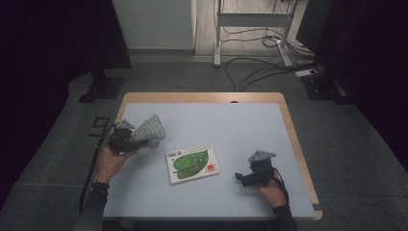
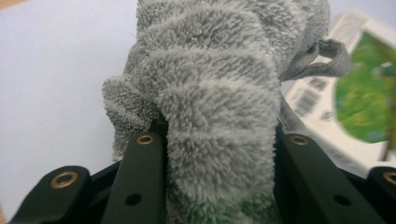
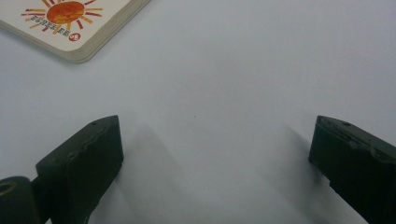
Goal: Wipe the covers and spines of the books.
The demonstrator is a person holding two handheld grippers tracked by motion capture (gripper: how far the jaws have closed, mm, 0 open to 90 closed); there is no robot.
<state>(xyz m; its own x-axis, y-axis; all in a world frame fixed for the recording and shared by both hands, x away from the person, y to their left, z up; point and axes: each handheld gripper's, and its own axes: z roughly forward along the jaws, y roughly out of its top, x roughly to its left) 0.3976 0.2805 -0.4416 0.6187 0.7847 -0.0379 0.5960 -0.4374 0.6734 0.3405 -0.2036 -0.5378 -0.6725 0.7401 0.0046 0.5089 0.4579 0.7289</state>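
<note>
Grey fluffy terry cloth (image 1: pixel 149 132) sits bunched at the left of the pale blue bench (image 1: pixel 231 125), and your left claw (image 1: pixel 126 139) is clenched on it. Just right of it lies a white board book with a green leaf cover (image 1: pixel 192 163). Your right claw (image 1: pixel 243 178), lower right, rests released, jaws wide apart.

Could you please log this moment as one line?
left claw: shut on grey towel | right claw: open, over table | picture book: flat, untouched

No legible text; book (image 1: pixel 192 163) cover lettering too small
</note>
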